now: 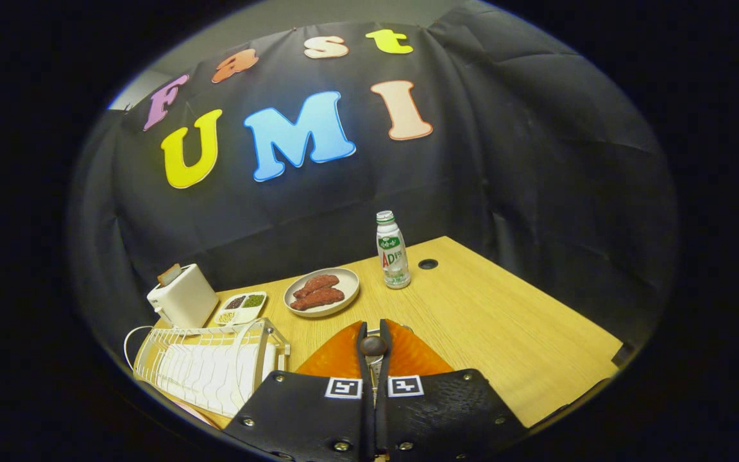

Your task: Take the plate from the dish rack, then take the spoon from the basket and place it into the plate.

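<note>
In the gripper view, we see our gripper [373, 350] with its two fingers drawn close together, pinching the dark handle of a spoon [373, 345] between them. Both fingers press on it, and a glimpse of metal shows just below the handle knob between the fingers. Directly beneath and just ahead of the fingers lies the orange plate [408, 356], already out on the wooden table [504, 321], so we judge the plate step done and the spoon now hanging over its target.

From the fingertips, the white dish rack [209, 366] sits at about nine o'clock, just beside the plate. Beyond it, toward ten o'clock, stand a white toaster [183, 298] and a small divided tray [241, 308] of grains. At about eleven o'clock, ahead of the fingers, a grey dish [322, 292] holds two reddish pieces of food, and at one o'clock a small drink bottle [392, 251] stands upright. We cannot make out the basket.

To do this step well, we should lower the spoon until its bowl is close to the ridged surface, keep it over the middle of the plate rather than the rim, then part the fingers gently so it settles without bouncing out. We should lift straight up afterwards, clear of the rack.
</note>
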A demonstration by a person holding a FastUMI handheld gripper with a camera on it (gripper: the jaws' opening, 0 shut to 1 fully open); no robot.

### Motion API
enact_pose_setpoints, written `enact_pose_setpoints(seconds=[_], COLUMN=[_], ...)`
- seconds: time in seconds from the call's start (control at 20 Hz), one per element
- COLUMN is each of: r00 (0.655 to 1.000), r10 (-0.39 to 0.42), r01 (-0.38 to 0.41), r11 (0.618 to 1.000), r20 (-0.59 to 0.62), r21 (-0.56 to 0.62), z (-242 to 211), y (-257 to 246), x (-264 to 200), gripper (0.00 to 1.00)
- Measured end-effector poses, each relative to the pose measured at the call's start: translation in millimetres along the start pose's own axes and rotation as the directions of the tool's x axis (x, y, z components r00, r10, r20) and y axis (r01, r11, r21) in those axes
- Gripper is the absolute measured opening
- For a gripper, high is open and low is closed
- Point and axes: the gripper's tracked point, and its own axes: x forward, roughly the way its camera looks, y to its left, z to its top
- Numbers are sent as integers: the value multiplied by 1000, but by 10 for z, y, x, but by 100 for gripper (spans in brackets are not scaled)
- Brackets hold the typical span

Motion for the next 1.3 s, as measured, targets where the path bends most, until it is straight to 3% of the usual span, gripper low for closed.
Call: enact_pose_setpoints(seconds=[0.3, 0.45, 0.8, 1.05, 1.3], r00=[996, 982, 886, 827, 793], r10=[76, 187, 445, 522, 530], r01=[-70, -180, -463, -562, -606], r11=[988, 960, 841, 777, 740], r20=[41, 12, -129, -209, -301], r21=[-137, -214, -280, -282, -293], z=[351, 305, -344, -738, -1161], y=[557, 1136, 2548, 3161, 3391], x=[-349, -572, -1338, -1816, -2057], gripper=[0, 0, 0, 0, 0])
